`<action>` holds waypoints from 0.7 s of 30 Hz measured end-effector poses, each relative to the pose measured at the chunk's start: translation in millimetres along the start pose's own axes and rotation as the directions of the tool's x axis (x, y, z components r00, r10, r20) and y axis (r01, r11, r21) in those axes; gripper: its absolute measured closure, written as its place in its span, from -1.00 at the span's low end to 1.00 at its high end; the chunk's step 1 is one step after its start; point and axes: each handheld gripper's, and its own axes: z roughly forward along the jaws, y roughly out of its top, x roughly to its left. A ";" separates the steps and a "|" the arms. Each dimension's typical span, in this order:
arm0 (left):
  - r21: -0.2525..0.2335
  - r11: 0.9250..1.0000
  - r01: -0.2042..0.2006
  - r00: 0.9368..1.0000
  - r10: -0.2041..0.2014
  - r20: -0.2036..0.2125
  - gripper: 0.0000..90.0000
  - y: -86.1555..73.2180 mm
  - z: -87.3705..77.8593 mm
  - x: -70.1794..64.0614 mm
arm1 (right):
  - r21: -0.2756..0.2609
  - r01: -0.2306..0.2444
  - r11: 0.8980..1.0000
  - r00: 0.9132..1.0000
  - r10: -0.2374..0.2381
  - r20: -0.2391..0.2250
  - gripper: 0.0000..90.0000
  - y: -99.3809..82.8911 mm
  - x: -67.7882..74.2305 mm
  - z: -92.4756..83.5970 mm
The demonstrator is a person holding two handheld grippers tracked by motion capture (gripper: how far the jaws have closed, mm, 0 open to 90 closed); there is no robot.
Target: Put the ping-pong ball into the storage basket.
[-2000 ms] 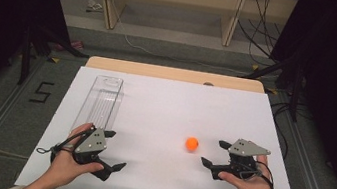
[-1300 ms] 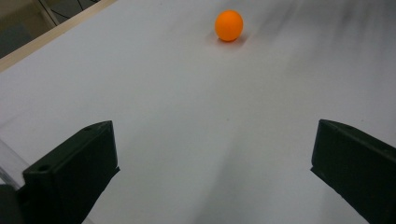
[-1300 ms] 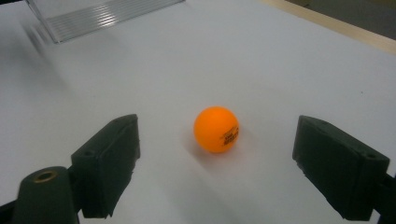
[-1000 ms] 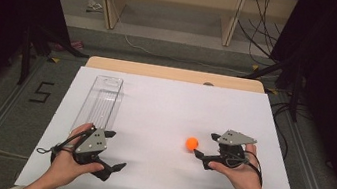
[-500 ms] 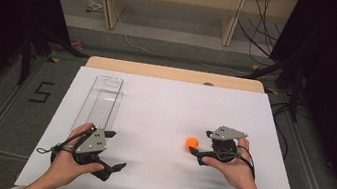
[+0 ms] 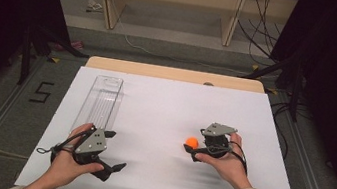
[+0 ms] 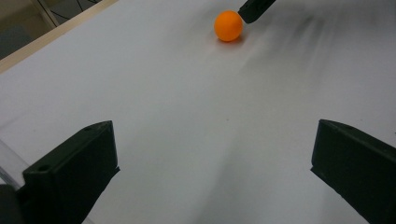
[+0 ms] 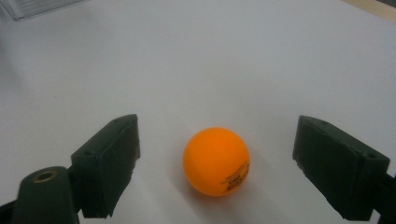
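Observation:
A small orange ball (image 6: 192, 141) lies on the white table sheet (image 6: 165, 99), right of centre. My right gripper (image 6: 198, 145) is open, with one jaw on each side of the ball and a gap on both sides. In the right gripper view the ball (image 8: 216, 161) sits between the spread jaws of the right gripper (image 8: 224, 168), with dark print on its lower side. My left gripper (image 6: 115, 151) rests open near the front left and holds nothing. The left gripper view shows the ball (image 7: 228, 25) far ahead with a tip of the other gripper (image 7: 256, 8) beside it.
A long clear plastic container (image 6: 99, 102) lies lengthwise on the left of the sheet, its near end just beyond my left hand. A corner of the container (image 8: 32, 7) appears in the right gripper view. A wooden table edge (image 6: 174, 73) runs along the back.
My right gripper has moved left across the sheet to the ball, and its jaws now stand on either side of it. The left gripper and the ball have stayed put.

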 end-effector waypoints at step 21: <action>-0.002 1.000 -0.002 1.000 0.002 0.001 -1.00 0.1 0.0 -0.4 | 0.063 0.006 0.998 1.000 -0.006 -0.011 -0.59 -1.4 1.1 23.5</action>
